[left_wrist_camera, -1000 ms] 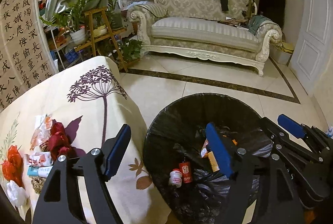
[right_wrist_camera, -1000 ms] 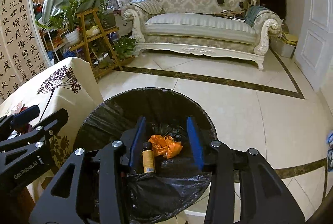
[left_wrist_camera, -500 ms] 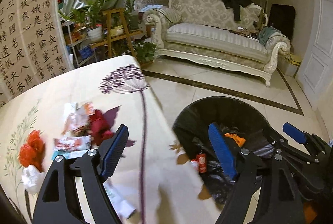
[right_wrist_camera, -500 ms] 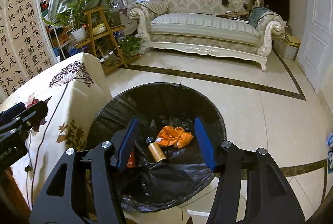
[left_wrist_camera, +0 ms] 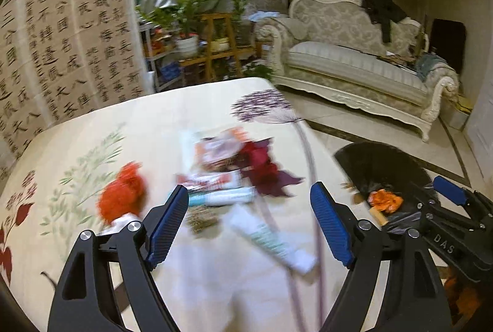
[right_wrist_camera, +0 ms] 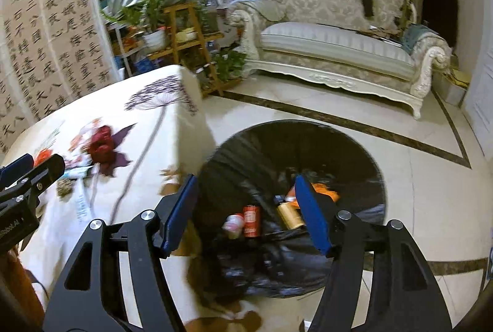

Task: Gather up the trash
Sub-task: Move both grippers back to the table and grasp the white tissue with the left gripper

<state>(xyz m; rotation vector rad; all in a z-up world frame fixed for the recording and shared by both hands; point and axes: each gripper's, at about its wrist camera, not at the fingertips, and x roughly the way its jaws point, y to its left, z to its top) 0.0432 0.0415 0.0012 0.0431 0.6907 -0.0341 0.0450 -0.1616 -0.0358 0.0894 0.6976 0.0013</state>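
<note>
Inside black-lined bin (right_wrist_camera: 308,147) beside tabletop (left_wrist_camera: 154,122): red can (right_wrist_camera: 251,221), gold bottle (right_wrist_camera: 289,214), orange wrapper (right_wrist_camera: 326,191). Only from left wrist: tabletop wrappers (left_wrist_camera: 222,178) sharply. Left claw (left_wrist_camera: 249,227), right claw (right_wrist_camera: 246,215) released, empty.

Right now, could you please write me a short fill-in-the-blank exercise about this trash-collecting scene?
1. Both sets of tongs, left and right, are ____ and hold nothing.
2. The trash bin is lined with a ____ bag.
3. The red can lies inside the ____.
4. The wrappers lie on the floral ____.

Missing words: open; black; bin; tablecloth
</note>
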